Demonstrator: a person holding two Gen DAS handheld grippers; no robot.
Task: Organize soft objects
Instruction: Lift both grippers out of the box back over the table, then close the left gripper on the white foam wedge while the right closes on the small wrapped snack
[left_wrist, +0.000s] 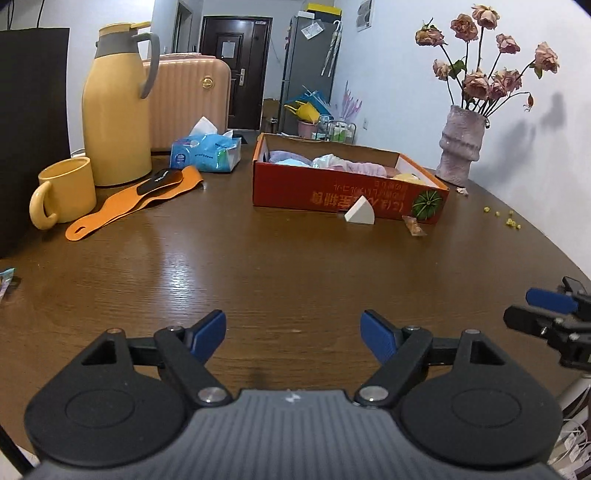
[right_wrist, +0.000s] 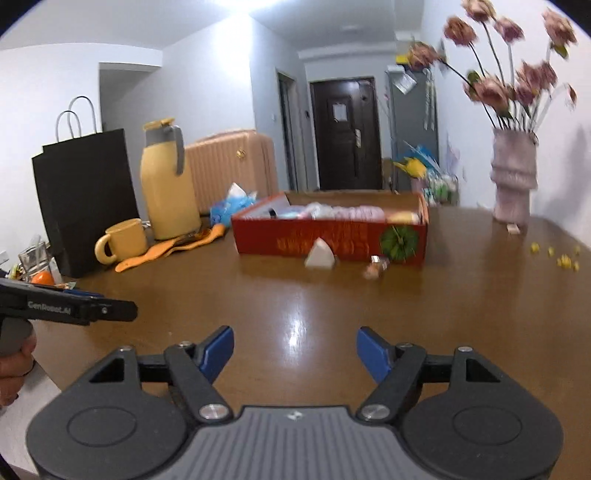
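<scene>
A glossy brown wooden table fills the foreground of an apartment room, with white walls, a dark door at the end of the hallway and a grey refrigerator beside it. At the table's far side sits a red cardboard box, open at the top and holding a jumble of soft items in pink, white, blue and pale yellow. A white wedge-shaped sponge stands on the table just in front of the box's near wall, and a small wrapped snack lies near the box's right corner. To the left stand a yellow thermos jug, a yellow mug, orange straps and a blue tissue pack, with a pink suitcase behind them and a black paper bag at the far left. A ribbed vase of dried roses rises at the right, with small yellow bits scattered on the table near it. The left gripper hovers over bare tabletop, its blue-padded jaws spread apart with nothing between them. The right gripper is likewise released and empty, well short of the box; the right wrist view is slightly blurred. A person's hand is partly visible at the left edge of the right wrist view, gripping the left tool's handle.
</scene>
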